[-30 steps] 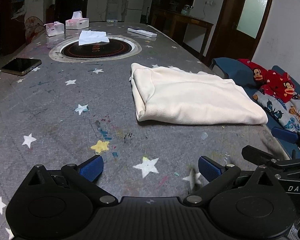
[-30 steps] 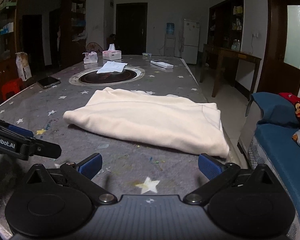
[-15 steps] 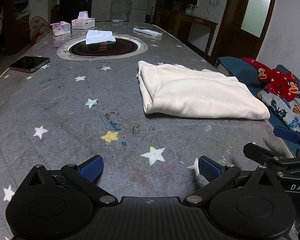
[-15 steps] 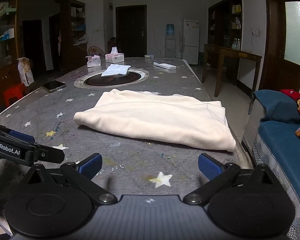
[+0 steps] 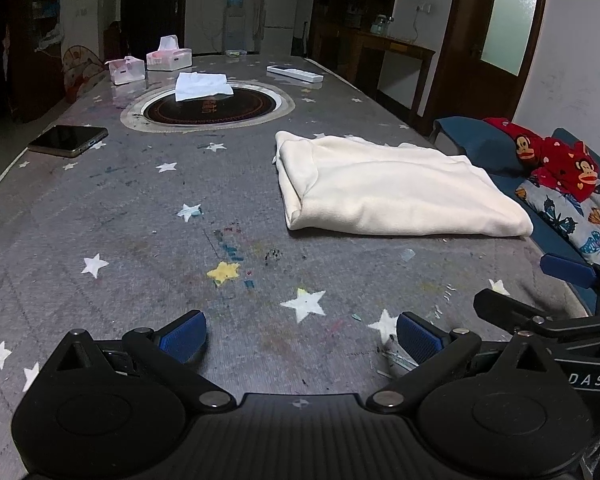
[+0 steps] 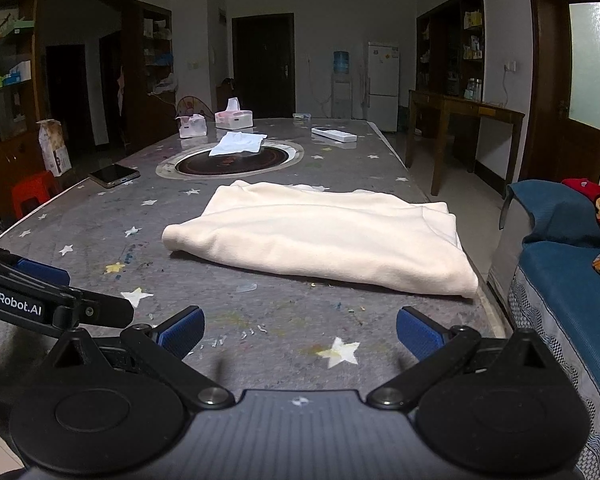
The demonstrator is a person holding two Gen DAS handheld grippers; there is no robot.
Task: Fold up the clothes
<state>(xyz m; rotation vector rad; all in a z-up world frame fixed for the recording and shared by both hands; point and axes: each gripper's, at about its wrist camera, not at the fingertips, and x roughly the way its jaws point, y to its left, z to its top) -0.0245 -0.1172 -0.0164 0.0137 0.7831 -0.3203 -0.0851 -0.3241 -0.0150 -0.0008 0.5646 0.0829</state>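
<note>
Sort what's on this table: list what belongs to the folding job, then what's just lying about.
Job: cream garment, left gripper, right gripper.

Lying about: phone, two tissue boxes, white cloth on the round hob, remote control.

The room is dim, lit mostly from overhead. The far doorways are nearly black. A frosted door pane [image 5: 514, 16] glows pale. The table [image 5: 140, 208] shows a weak sheen near the black round plate [image 5: 208, 106]. A soft shadow lies under the cream cloth [image 6: 324, 236]. Both views bend strongly toward their dark corners; focus is sharp.
</note>
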